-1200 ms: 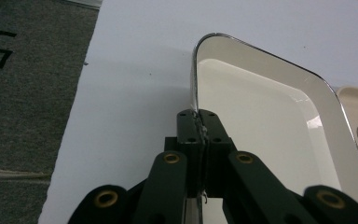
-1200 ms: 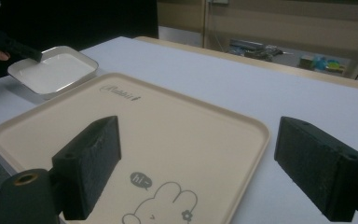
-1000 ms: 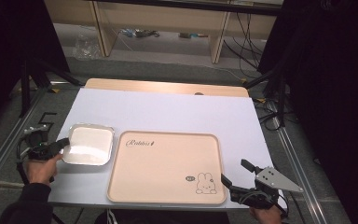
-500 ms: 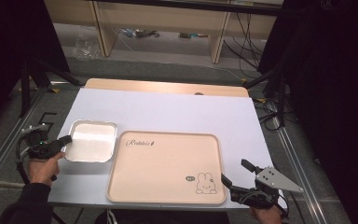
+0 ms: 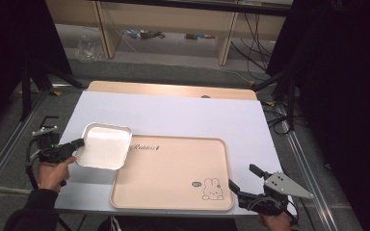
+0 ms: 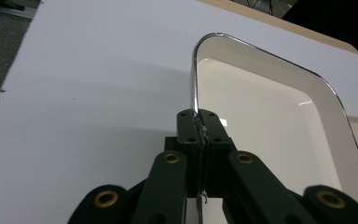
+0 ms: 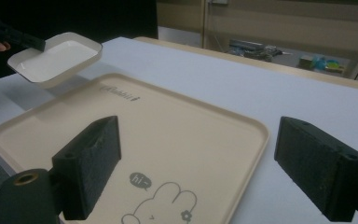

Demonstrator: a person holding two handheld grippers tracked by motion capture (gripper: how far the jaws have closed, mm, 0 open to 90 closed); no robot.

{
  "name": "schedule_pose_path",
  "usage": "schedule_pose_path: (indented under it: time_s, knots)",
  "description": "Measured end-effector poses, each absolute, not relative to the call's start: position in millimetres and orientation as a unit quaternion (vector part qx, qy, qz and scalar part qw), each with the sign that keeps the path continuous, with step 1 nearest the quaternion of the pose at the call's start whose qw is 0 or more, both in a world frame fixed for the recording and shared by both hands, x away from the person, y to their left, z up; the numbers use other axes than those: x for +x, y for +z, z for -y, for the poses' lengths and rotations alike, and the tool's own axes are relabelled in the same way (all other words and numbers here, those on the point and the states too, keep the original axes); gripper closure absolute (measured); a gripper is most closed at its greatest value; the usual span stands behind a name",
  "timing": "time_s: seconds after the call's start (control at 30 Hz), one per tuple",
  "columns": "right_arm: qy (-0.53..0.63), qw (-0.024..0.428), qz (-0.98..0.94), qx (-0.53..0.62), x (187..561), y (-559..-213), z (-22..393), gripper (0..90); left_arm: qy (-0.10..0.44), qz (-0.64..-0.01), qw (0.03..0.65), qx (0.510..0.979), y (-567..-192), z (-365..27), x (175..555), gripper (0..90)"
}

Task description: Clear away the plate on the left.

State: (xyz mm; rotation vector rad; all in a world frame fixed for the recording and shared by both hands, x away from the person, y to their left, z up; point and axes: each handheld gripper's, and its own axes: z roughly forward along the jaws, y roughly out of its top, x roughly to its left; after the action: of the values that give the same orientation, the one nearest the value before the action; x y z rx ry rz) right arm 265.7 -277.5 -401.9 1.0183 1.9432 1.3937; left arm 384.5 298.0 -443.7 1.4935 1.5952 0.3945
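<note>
White dish point(image 5: 103, 146) shifted rightward, lifted — rim between jaws

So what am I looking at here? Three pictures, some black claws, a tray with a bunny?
No robot: a person holds a pinching tool in each hand. One camera looks down from above; the other two ride on the tools, looking along their black jaws. On the white-covered table lies a beige tray with a rabbit drawing. The left tool is clamped on the rim of a small white dish, lifted, its corner over the tray's edge. The right tool waits open near the tray's right corner, holding nothing.
</note>
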Motion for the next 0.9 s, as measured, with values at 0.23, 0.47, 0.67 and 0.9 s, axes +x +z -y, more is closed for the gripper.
schedule_pose_path:
  time_s: [0.23, 0.47, 0.67, 0.9]
  knots:
    - [0.514, 0.268, -0.722, 0.378, 265, -402, 278, 15.2, 0.147, -0.621, 0.446, 0.627, -443, -277, 385, 88.2]
    - [0.513, 0.268, -0.723, 0.379, 265, -401, 278, 15.2, 0.139, -0.611, 0.446, 0.639, -443, -263, 385, 88.3]
    - [0.518, 0.255, -0.722, 0.382, 265, -402, 276, 15.2, 0.131, -0.596, 0.444, 0.656, -445, -244, 385, 88.3]
    - [0.517, 0.255, -0.722, 0.382, 265, -402, 276, 15.2, 0.118, -0.569, 0.441, 0.683, -445, -220, 383, 88.3]
